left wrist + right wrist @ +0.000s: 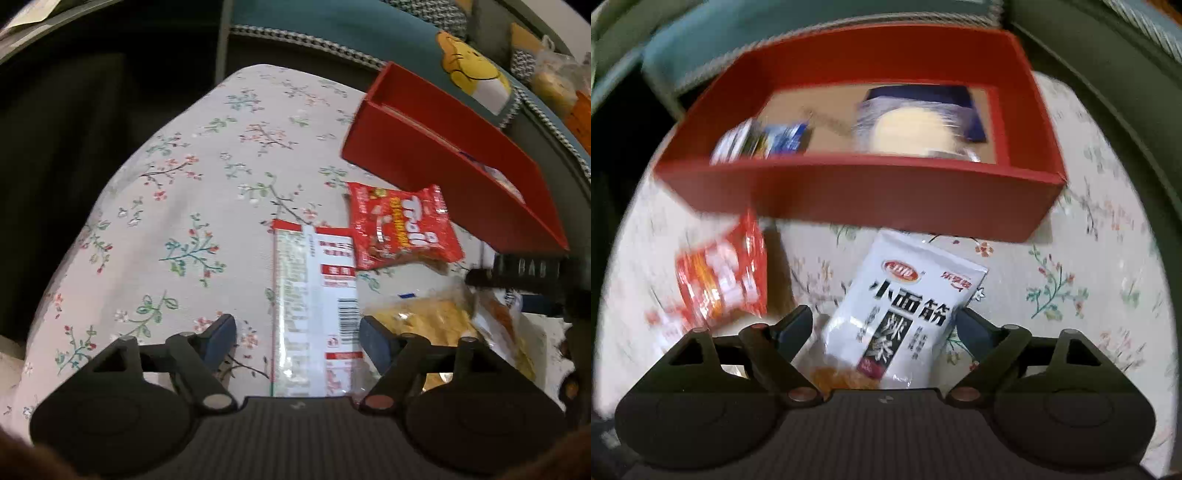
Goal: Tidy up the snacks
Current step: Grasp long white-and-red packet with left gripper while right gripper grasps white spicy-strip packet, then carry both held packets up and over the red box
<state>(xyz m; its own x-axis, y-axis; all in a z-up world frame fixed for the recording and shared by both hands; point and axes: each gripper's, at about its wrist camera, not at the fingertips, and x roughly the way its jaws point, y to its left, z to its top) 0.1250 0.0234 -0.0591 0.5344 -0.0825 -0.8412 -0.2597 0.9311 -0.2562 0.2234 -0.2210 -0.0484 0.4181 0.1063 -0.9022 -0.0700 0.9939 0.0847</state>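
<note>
Right wrist only: red box (857, 195) interior, two packets inside | white snack bag (905, 306) between spread right gripper (884, 325) fingers, unpinched | left gripper (297, 334) spread over long white packet (314, 310) | tabletop (166, 206) left edge bare.

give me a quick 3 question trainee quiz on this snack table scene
1. True or false: the red cardboard box already holds snacks.
2. Which packet lies between the right gripper fingers? A) white pouch with black lettering B) red crinkly packet
3. Fill in: the left gripper jaws are ____, either side of the long white-and-red packet.

Key: 1 true; 2 A; 3 open
</note>
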